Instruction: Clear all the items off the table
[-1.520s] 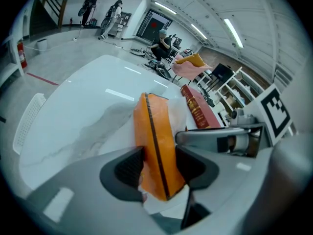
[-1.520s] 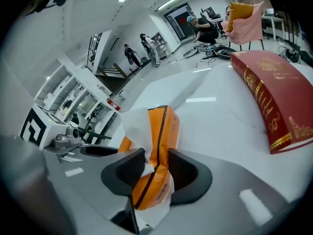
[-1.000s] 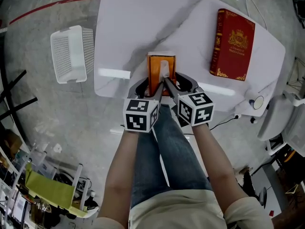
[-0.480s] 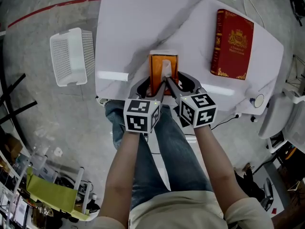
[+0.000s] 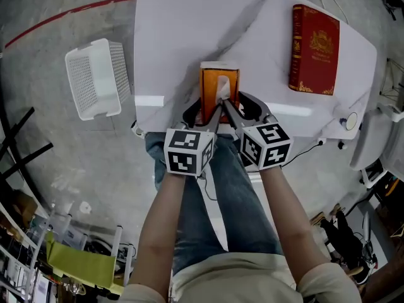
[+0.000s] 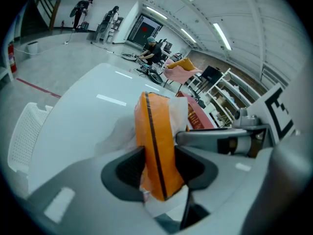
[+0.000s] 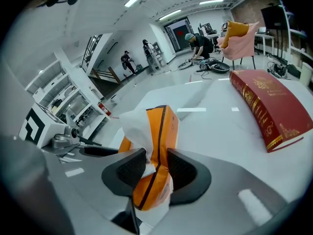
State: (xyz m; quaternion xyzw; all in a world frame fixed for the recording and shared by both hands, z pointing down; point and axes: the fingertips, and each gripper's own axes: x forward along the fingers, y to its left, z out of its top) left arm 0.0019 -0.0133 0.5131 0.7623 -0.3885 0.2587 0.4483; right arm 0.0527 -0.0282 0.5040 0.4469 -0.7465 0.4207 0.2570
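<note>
Left gripper (image 6: 159,166): the fingers (image 6: 128,168) stand partly closed and press on both faces of an orange tissue pack (image 6: 155,126) at its near end. The pack fills the gap between them.

Right gripper (image 7: 156,173): the fingers (image 7: 183,173) are closed to a narrower gap on the same pack, from its other side, with a fold of white tissue caught against the left pad.

The tissue pack is at the near edge of the bench (image 5: 177,36), about midway along it, directly ahead of both grippers. Whether it rests on the surface cannot be told.

A red book (image 5: 314,49) with gilt print lies flat on the bench, well to the right of the pack. A white slatted basket (image 5: 95,77) stands on the floor just left of the bench.
</note>
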